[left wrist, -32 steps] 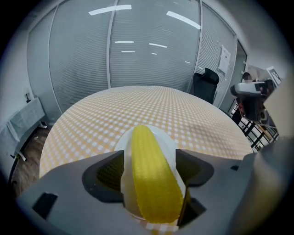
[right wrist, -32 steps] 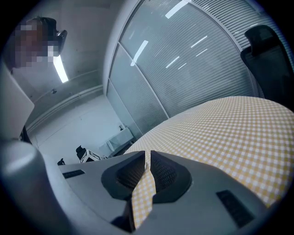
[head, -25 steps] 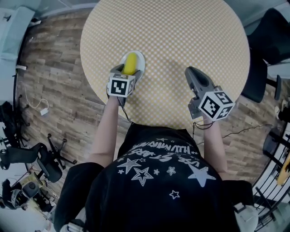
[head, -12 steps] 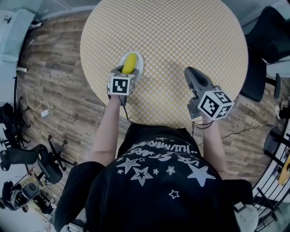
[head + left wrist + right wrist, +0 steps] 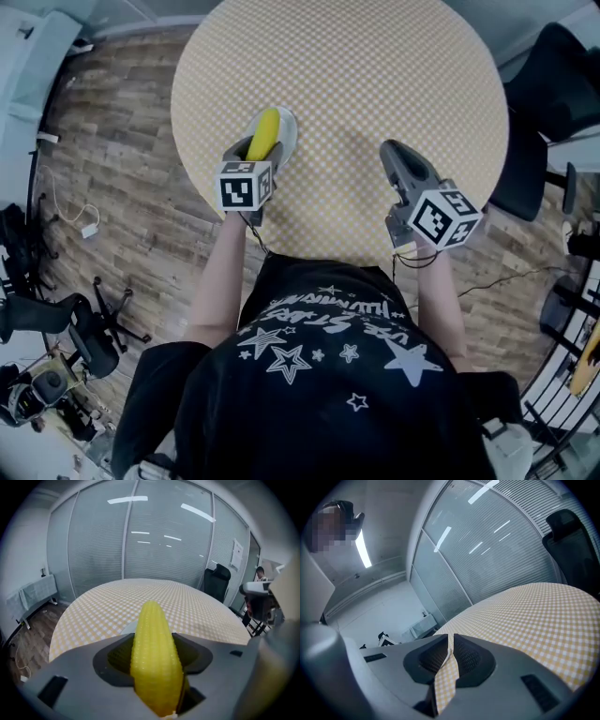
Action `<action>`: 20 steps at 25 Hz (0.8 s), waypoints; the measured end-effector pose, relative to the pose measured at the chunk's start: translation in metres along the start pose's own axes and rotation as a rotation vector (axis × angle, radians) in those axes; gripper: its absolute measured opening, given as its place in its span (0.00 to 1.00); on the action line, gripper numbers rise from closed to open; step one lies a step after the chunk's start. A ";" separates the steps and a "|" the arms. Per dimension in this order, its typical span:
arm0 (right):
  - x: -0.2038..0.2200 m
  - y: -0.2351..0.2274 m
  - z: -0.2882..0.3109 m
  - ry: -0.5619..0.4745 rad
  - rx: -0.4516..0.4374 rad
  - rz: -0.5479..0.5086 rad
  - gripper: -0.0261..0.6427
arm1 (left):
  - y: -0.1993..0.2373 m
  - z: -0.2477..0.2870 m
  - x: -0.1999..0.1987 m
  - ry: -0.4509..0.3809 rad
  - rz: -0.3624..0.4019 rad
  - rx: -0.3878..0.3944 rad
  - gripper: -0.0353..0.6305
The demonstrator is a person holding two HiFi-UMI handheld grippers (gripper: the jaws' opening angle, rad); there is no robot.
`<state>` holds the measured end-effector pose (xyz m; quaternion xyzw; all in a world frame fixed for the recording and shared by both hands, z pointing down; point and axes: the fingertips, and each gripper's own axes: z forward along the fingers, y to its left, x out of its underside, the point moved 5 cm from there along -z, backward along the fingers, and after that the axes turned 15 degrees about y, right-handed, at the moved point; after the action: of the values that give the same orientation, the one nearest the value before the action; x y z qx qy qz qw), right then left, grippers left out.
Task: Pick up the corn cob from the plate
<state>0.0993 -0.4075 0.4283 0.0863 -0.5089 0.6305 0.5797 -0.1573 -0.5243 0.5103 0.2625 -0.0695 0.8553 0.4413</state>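
- The yellow, kernel-textured corn cob [image 5: 156,658] sits lengthwise between the fingers of the left gripper [image 5: 258,152]. Its tapered tip projects forward past the fingertips.
- The left gripper's jaws are closing, and both pads press against the sides of the cob.
- The small round white plate [image 5: 288,129] lies directly below and just ahead of the left fingertips. Only its edge shows beside the cob; contact between cob and plate cannot be confirmed.
- The plate rests on the round table with a yellow-and-white checked cloth [image 5: 375,75].
- The right gripper [image 5: 392,150] is well apart from the cob and above the cloth. Its jaws are drawn together with nothing between them.
- A wood-plank floor [image 5: 112,169] surrounds the table.
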 end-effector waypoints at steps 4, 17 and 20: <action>0.000 0.000 -0.002 0.013 -0.046 -0.014 0.11 | -0.018 -0.039 -0.018 -0.127 -0.038 0.018 0.43; 0.012 0.006 -0.007 0.108 -0.232 -0.144 0.11 | -0.090 -0.150 -0.001 -0.421 -0.126 -0.046 0.43; 0.019 0.005 -0.014 0.108 -0.236 -0.141 0.11 | -0.103 -0.160 0.008 -0.432 -0.111 -0.033 0.43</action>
<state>0.0958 -0.3837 0.4320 0.0192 -0.5402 0.5279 0.6551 -0.1420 -0.4001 0.3663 0.4357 -0.1616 0.7525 0.4667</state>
